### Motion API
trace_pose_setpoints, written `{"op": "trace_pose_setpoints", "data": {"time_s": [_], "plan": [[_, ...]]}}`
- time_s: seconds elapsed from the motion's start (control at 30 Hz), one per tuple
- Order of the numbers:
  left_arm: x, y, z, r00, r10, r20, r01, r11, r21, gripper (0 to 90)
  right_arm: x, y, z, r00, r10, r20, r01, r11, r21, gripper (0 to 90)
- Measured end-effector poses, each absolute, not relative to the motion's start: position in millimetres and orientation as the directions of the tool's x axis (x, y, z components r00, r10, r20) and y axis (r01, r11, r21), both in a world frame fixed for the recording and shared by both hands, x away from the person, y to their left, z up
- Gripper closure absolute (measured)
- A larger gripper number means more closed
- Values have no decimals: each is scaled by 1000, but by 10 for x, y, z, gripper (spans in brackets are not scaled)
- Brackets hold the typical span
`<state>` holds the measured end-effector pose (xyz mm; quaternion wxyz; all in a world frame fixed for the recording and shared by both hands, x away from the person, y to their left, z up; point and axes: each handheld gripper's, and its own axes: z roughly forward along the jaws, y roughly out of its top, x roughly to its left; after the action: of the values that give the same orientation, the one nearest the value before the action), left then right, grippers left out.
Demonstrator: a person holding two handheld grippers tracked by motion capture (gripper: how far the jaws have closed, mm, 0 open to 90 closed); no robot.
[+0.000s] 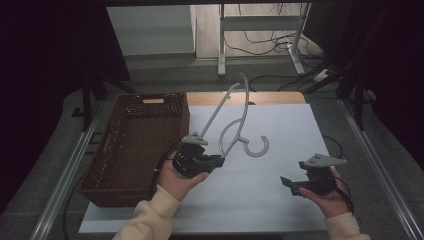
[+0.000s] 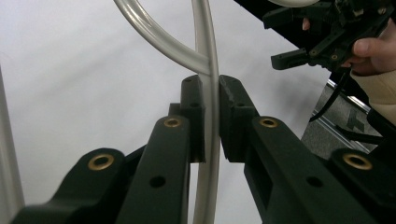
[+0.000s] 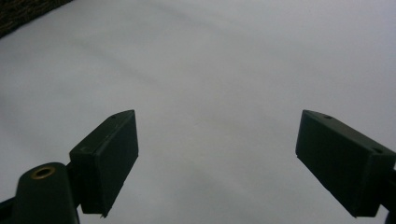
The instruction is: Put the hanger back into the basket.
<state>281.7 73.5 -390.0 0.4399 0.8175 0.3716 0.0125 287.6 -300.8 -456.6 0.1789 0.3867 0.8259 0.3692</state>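
— The left hand-held gripper (image 1: 220, 159), what did it have?

— Its jaws were clamped on the thin rod of a pale plastic hanger (image 1: 235, 125), which rose tilted above the white surface (image 1: 280, 200); the hook end curled near the middle of the sheet.

— And the right hand-held gripper (image 1: 287, 185)?

— Jaws spread wide with nothing between them, held low over the surface, well apart from the hanger.

— Anything else?

— A dark woven basket (image 1: 107, 165) sat on the left edge, just beside the left hand (image 1: 182, 182)
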Motion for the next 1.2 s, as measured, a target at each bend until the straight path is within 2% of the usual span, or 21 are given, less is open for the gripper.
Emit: {"op": "trace_pose_setpoints", "data": {"time_s": [0.4, 0.7, 1.2], "plan": [[2828, 845, -3823, 725, 602, -335, 599, -311, 738, 816, 2876, -3000, -4568, -637, 770, -14, 505, 432, 747, 129], [2813, 920, -3643, 733, 612, -298, 566, -304, 766, 816, 2871, -2990, -4568, -637, 770, -14, 506, 432, 746, 129], [2900, 1210, -3583, 700, 649, -298, 578, -269, 771, 816, 2879, -2989, -4573, -638, 770, -17, 506, 436, 744, 129]]}}
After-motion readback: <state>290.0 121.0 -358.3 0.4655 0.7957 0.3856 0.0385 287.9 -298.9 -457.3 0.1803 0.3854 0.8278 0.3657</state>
